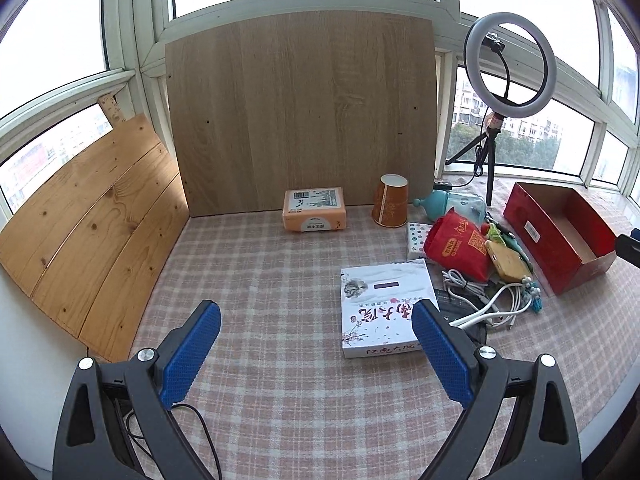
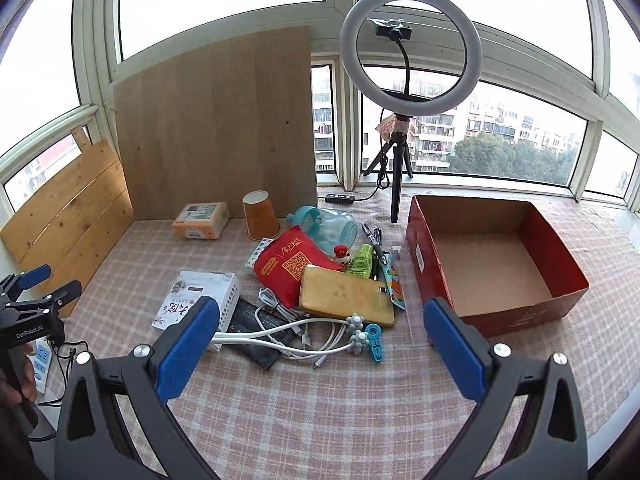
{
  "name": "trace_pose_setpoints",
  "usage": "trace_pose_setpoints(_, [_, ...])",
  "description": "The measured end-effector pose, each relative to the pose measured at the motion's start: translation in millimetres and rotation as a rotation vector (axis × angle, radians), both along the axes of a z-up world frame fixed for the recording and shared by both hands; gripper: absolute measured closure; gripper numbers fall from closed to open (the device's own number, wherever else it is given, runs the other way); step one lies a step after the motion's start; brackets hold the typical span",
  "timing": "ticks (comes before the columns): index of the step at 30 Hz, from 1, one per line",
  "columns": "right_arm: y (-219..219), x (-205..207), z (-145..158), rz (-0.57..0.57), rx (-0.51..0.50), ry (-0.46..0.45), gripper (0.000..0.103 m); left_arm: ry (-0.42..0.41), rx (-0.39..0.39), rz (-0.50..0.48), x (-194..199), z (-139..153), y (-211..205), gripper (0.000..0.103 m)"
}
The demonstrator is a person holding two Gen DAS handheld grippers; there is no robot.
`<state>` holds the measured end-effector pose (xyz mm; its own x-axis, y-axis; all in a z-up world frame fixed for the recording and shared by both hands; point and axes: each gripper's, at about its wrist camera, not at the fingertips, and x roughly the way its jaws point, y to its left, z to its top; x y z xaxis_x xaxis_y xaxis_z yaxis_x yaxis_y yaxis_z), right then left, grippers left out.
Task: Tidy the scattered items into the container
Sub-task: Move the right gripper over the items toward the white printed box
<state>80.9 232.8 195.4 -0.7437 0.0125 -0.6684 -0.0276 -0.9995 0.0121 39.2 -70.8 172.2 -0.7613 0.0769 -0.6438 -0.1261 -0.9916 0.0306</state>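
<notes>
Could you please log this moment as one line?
left gripper open, idle | right gripper open above clutter | red box empty | nothing held

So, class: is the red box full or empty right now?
Empty: the red box shows bare cardboard floor, and the items lie outside it on the cloth.

The open box (image 2: 496, 264) sits at the desk's right edge. A heap lies just left of it: the phone (image 2: 346, 295) rests on the pouch (image 2: 290, 270), cables (image 2: 288, 332) in front. The tissue pack (image 2: 201, 221) and cup (image 2: 261, 216) stand along the rear edge, against the board (image 2: 212, 132).
</notes>
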Motion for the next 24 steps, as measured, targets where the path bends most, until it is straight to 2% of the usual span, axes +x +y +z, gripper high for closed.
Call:
trace_pose_setpoints(7, [40, 28, 15, -0.084, -0.023, 0.033, 0.0, 0.012, 0.053, -0.07, 2, 15, 2, 0.006])
trace_pose_setpoints(10, [54, 33, 25, -0.108, -0.015, 0.05, 0.0, 0.007, 0.05, -0.064, 4, 23, -2, 0.006])
trace_pose_setpoints(15, [78, 42, 41, -0.146, -0.004, 0.079, 0.0, 0.05, 0.063, -0.011, 12, 51, -13, 0.006])
trace_pose_setpoints(18, [99, 36, 52, -0.149, -0.043, 0.099, 0.0, 0.091, 0.048, 0.044, 18, 72, -18, 0.006])
trace_pose_setpoints(21, [116, 27, 63, -0.121, -0.092, 0.122, 0.0, 0.125, 0.028, 0.09, 22, 87, -20, 0.001])
trace_pose_setpoints(24, [123, 16, 68, -0.069, -0.113, 0.145, 0.0, 0.118, -0.016, 0.152, 18, 87, -18, 0.001])
